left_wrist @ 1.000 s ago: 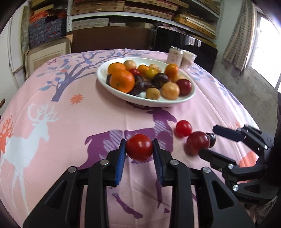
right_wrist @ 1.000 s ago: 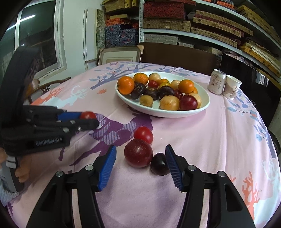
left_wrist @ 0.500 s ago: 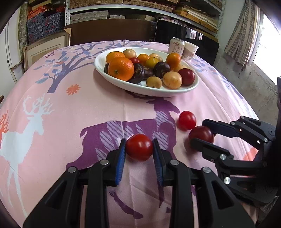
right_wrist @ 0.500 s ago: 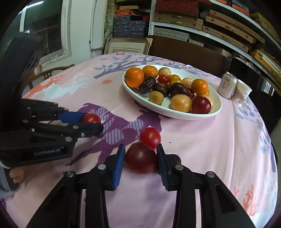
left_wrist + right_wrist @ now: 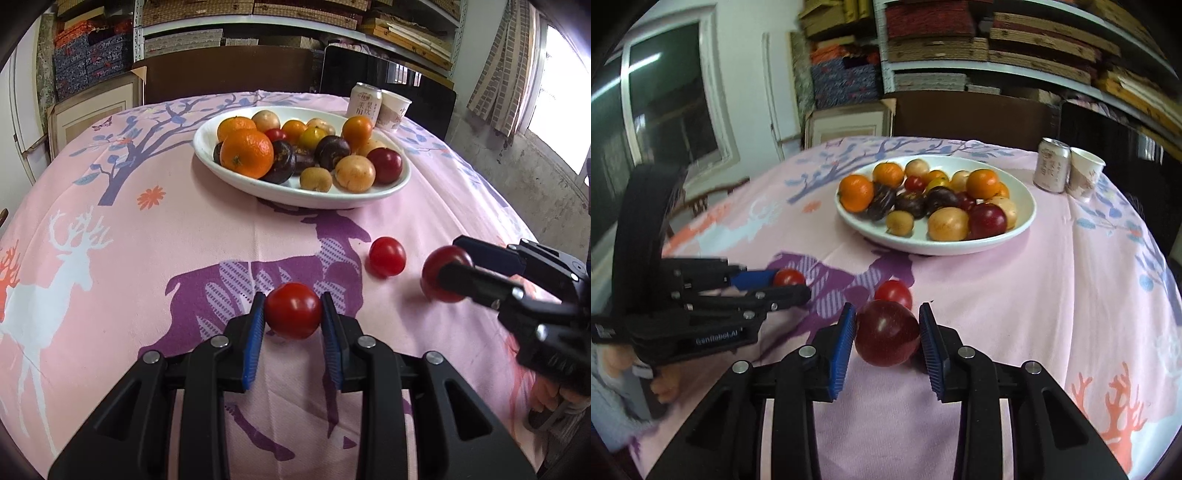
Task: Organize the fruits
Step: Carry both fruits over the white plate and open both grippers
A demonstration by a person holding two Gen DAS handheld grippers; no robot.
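Note:
My left gripper [image 5: 293, 300] is shut on a red tomato [image 5: 293, 313], held just over the pink tablecloth. In the right wrist view the same tomato [image 5: 788, 276] shows between the left gripper's fingers [image 5: 792, 285]. My right gripper [image 5: 887, 316] is closing its jaws, and both blue pads press on a dark red plum [image 5: 887, 336]. From the left wrist view the plum [image 5: 433, 288] sits in the right gripper [image 5: 448, 258]. A second red tomato [image 5: 386, 256] [image 5: 893, 292] lies loose on the cloth. Further back, the white oval bowl [image 5: 295, 195] [image 5: 942, 249] holds several oranges, plums and yellow fruits.
A drink can [image 5: 364, 103] [image 5: 1052, 170] and a paper cup [image 5: 395, 110] [image 5: 1084, 173] stand behind the bowl at the back right. The round table falls away on all sides. Shelves and boxes fill the wall beyond. A person's hand holds each gripper.
The right gripper's jaws went from wide apart to pressed on the dark red plum and rose a little with it. The small dark fruit beside the plum is out of sight. The left gripper kept still.

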